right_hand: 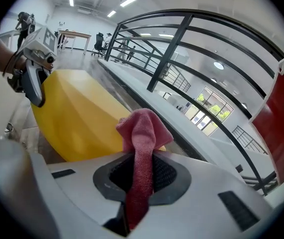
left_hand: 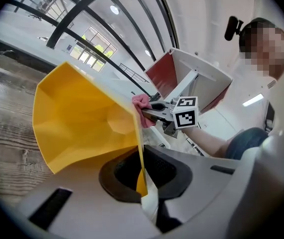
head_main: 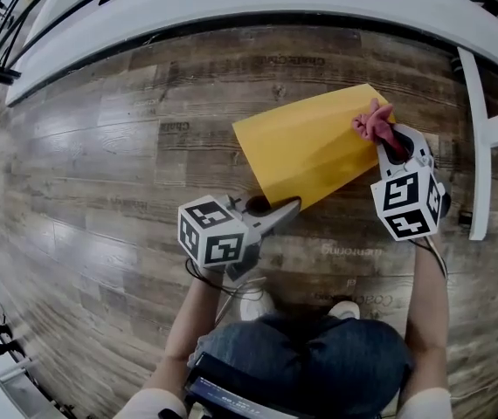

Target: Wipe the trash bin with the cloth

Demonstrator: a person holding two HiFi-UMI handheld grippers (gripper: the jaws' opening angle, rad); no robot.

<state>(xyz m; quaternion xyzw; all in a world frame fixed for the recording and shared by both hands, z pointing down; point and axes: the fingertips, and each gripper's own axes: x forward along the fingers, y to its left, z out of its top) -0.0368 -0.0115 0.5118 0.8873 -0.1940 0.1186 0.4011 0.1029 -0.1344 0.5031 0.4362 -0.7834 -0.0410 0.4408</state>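
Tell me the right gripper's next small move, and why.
Probably drag the cloth along the outer wall of the bin. The right gripper is shut on the cloth at the bin's corner, and the left gripper clamps the rim.

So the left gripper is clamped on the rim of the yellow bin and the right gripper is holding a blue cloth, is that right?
Not quite. The cloth is pink, not blue; the right gripper view shows it pinched in the right gripper. The left gripper is indeed clamped on the rim of the yellow bin.
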